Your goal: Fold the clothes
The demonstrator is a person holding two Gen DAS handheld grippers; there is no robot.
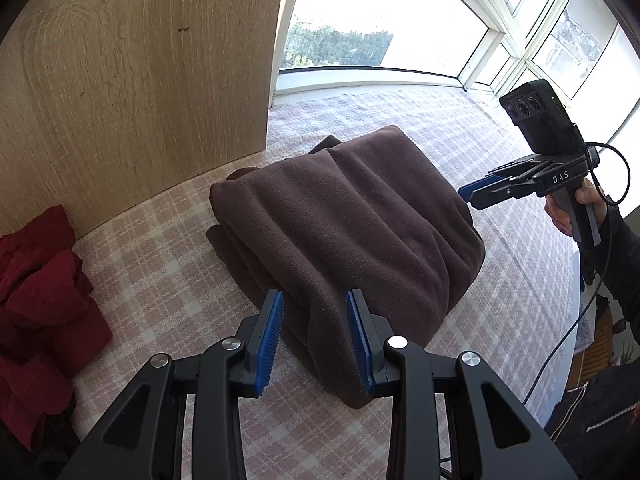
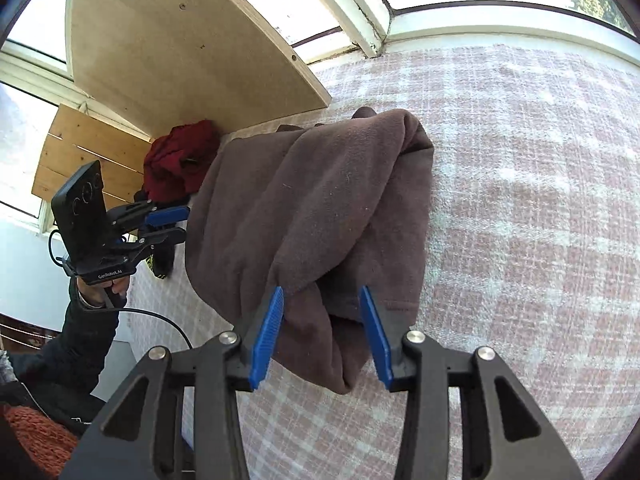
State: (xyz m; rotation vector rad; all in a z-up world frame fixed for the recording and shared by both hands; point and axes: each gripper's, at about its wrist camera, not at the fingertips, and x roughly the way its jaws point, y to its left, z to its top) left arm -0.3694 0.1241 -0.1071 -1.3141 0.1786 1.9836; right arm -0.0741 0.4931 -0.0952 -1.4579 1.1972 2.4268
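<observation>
red clothes heaped at far left against the wooden panel. folded brown fleece in the middle of the pink checked cover, lying in thick layers. left gripper over the near corner of the fleece, jaws partly apart, a fold of brown cloth between the blue pads but pads not seen pressing on it. right gripper at the right edge of the fleece, held in a hand; from its own camera, jaws parted either side of a fleece corner, no grip visible.
</observation>
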